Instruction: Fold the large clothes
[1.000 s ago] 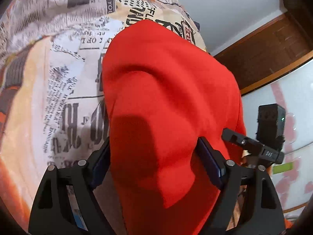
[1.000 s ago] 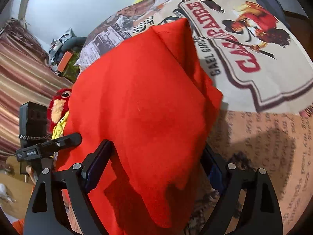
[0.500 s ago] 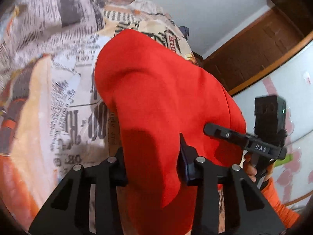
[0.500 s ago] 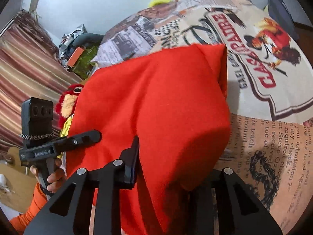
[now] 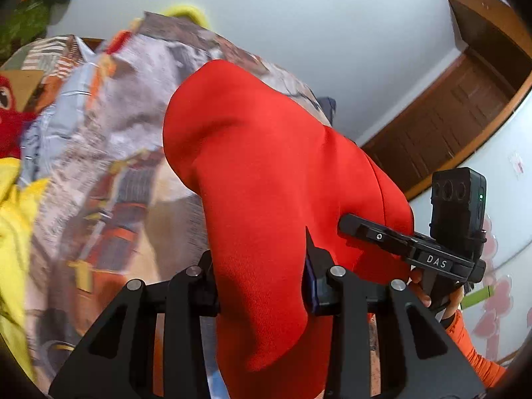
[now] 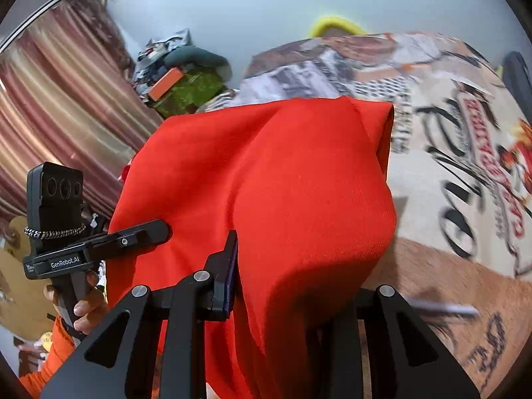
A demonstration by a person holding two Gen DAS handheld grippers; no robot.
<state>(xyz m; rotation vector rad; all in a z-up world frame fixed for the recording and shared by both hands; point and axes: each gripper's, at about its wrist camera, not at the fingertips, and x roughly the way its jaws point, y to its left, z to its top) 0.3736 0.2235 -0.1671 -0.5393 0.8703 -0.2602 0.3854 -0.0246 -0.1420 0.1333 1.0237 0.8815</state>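
Note:
A large red garment [image 5: 266,173] hangs lifted above a bed with a newspaper-print cover [image 5: 99,139]. My left gripper [image 5: 259,286] is shut on a thick fold of the garment; the cloth drapes over and hides the fingertips. My right gripper [image 6: 286,286] is shut on another fold of the same garment [image 6: 282,173], with the right finger hidden under the cloth. Each gripper shows in the other's view, the right gripper [image 5: 375,236] at the cloth's right edge and the left gripper [image 6: 133,236] at its left edge.
The printed bed cover [image 6: 449,153] spreads below. A red and yellow plush toy [image 5: 10,139] lies at the left. A striped curtain [image 6: 56,106] and a cluttered pile [image 6: 179,76] stand by the far wall. A wooden door [image 5: 459,106] is at the right.
Both grippers closed from open onto folds of the red garment, then lifted and tilted up with it, so more wall and ceiling show.

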